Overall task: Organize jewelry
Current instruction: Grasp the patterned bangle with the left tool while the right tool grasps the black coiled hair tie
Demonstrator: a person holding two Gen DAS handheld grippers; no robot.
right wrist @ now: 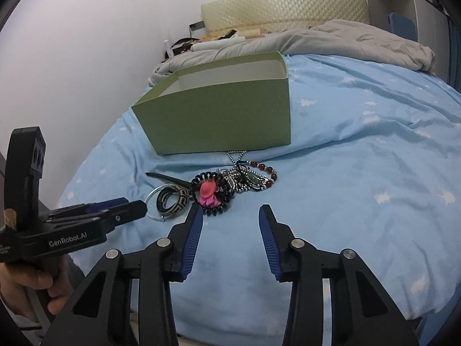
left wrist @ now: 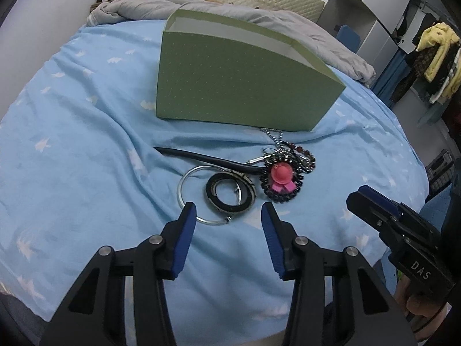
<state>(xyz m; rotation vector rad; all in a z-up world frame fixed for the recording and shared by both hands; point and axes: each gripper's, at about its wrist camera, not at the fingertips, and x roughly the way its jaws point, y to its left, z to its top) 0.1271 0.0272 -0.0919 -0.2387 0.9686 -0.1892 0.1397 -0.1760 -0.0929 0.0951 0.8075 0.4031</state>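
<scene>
Jewelry lies in a small heap on the blue bedsheet, just in front of the open green box; the black coil hair tie with a pink ornament is at 12 o'clock from the left gripper, the patterned black bangle and the thin silver hoop at 11 o'clock; the dark bead bracelet and a ball chain lie toward the box. The left gripper hovers with its tongs spread, holding nothing; the right gripper is spread too, empty, the heap at its 11 o'clock.
</scene>
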